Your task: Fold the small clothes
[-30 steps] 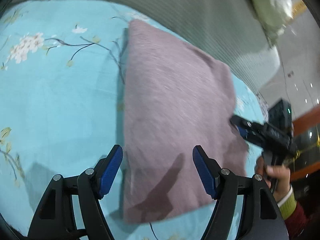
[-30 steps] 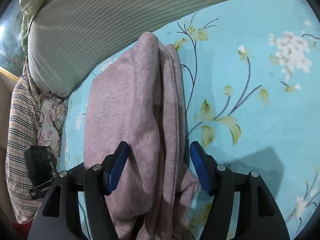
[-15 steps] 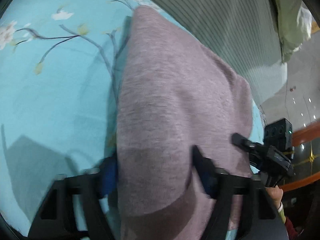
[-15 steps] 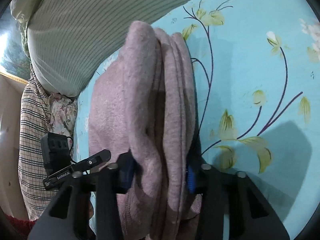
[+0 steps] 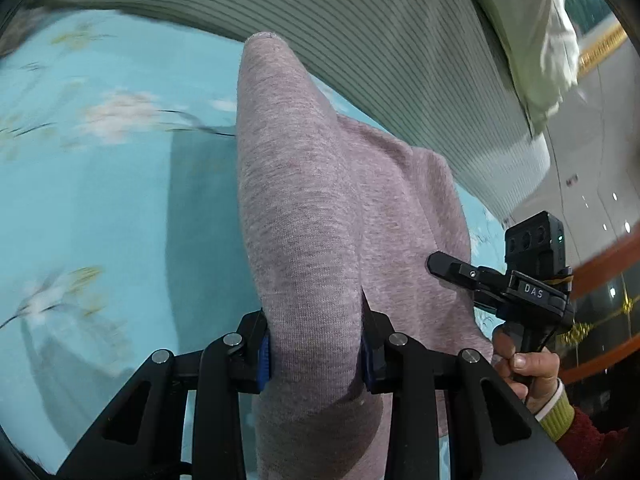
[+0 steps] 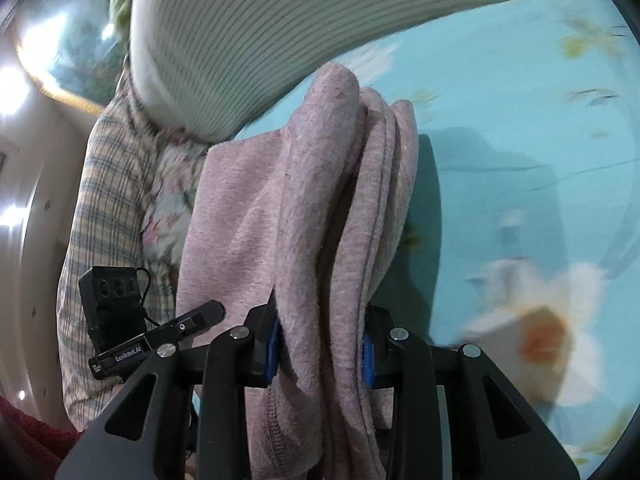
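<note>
1. Across the centre of both wrist views, the folded pink garment [image 5: 320, 208] is now bunched upward into a ridge; half a second ago it lay flatter on the turquoise floral bedsheet [image 5: 120, 208], and one second ago it was spread flat with both grippers standing open around it.
2. Left gripper [image 5: 316, 350]: the blue-padded fingers [image 5: 264, 354] have narrowed and are clamped on one thick fold of the garment at lower centre of the frame. Cloth fills the gap completely.
3. Right gripper [image 6: 320, 350]: the fingers [image 6: 273, 344] are likewise pressed in on the garment [image 6: 328, 208], here gripping its stacked layered edges. Several layers show between the pads.
4. The garment stands raised off the bedsheet [image 6: 520, 152], casting a dark shadow beside it.
5. Striped green-grey bedding [image 5: 400, 48] runs across the top of both frames, behind the garment.
6. Lower right of the left view shows the right gripper [image 5: 500, 280], held by the person's hand [image 5: 524, 368].
7. Left side of the right view shows a plaid cloth [image 6: 100, 200].
</note>
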The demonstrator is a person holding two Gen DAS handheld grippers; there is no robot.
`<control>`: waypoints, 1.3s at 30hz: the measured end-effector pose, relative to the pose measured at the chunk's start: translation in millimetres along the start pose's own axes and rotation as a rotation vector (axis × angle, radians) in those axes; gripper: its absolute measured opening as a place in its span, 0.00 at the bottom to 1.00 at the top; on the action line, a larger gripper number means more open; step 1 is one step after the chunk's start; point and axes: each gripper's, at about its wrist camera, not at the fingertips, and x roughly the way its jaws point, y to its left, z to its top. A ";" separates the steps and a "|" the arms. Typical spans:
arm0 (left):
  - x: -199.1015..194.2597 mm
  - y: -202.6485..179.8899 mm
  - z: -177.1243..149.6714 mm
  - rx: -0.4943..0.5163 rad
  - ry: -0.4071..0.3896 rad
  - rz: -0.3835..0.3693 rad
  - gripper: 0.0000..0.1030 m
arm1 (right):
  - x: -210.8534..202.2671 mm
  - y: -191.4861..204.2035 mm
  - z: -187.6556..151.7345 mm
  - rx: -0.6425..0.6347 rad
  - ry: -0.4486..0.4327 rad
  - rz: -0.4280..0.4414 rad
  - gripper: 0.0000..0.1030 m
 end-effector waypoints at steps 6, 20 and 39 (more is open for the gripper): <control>-42.4 47.6 -14.0 -0.061 -0.051 0.081 0.32 | 53.7 24.9 -5.7 -0.034 0.060 0.001 0.32; -31.2 87.5 -31.5 -0.142 -0.026 0.205 0.54 | 40.7 28.2 -3.9 -0.064 -0.005 -0.197 0.49; -76.3 32.7 -56.5 0.015 -0.083 0.096 0.40 | 41.9 63.2 29.1 -0.168 -0.088 -0.275 0.08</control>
